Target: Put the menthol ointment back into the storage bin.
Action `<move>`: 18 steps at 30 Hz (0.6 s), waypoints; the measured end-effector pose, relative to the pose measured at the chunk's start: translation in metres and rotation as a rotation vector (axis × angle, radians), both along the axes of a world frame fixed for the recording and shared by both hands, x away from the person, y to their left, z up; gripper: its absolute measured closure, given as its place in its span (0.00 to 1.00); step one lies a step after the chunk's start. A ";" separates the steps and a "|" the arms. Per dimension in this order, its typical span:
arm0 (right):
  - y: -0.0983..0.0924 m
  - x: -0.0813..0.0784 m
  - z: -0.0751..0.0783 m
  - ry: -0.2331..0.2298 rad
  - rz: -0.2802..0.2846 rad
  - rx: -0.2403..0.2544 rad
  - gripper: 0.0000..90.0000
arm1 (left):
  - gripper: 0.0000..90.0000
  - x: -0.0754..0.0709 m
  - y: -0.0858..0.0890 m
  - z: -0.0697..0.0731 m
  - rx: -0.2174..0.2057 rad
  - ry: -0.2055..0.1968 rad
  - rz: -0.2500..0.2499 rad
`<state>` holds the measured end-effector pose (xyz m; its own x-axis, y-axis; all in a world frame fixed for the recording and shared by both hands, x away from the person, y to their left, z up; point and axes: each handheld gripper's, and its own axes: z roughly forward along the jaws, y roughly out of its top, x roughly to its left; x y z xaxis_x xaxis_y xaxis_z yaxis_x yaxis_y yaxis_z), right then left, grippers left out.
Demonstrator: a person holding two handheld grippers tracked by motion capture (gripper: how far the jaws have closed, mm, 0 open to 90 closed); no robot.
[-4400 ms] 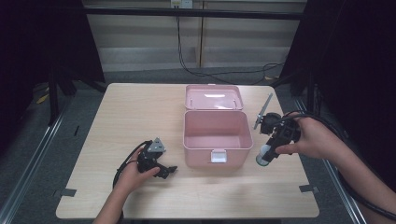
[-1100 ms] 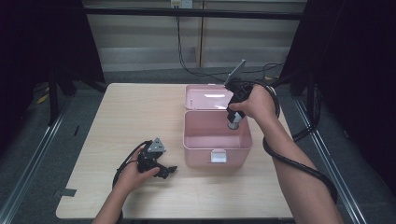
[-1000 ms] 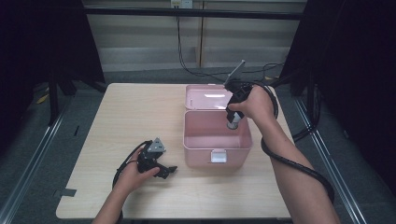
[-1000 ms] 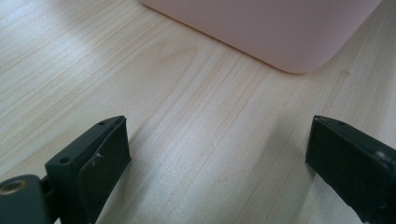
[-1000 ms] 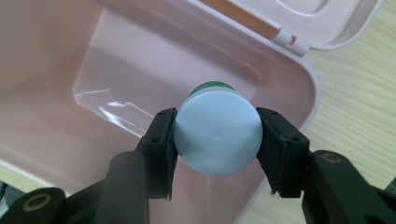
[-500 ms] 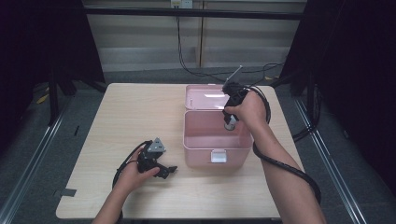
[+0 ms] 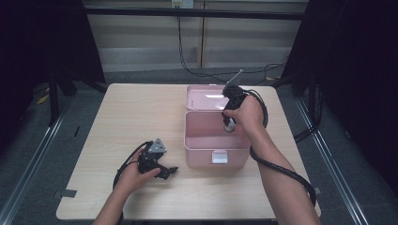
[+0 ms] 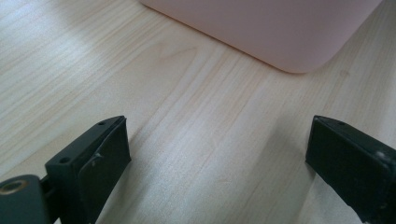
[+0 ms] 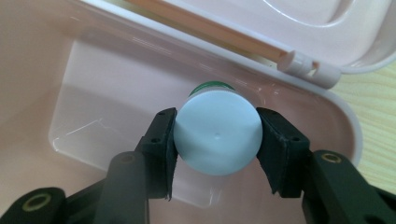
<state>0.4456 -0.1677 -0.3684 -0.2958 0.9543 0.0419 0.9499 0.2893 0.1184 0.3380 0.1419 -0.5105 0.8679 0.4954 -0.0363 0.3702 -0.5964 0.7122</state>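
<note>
The counter (image 8: 196, 140) is seen as pale wood-grain laminate, smooth with a faint satin sheen, its fine streaks running lengthwise. The open pink box (image 9: 93, 107) is noted as moulded plastic, glossy and smooth, with soft highlights on its inner floor and lid; the bottle (image 9: 217, 131) gripped in the right claw (image 9: 217, 140) is marked by a white plastic cap, matt and smooth, with a green band glimpsed behind it. The pads of both the right claw and the left claw (image 8: 219, 163) are recorded as matt black, slightly grainy plastic or rubber, fixed with small brass-coloured metal fasteners.
</note>
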 end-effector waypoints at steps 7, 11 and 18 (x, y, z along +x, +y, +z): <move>0.002 0.000 -0.010 -0.011 0.003 -0.028 0.56 | 0.06 0.000 0.000 0.000 0.000 0.000 0.000; 0.001 0.001 -0.014 -0.022 -0.007 -0.018 0.56 | 0.06 0.000 0.000 0.000 0.000 0.000 0.000; 0.000 0.001 -0.020 -0.033 -0.011 -0.022 0.56 | 0.06 0.000 0.000 0.000 -0.001 0.000 0.000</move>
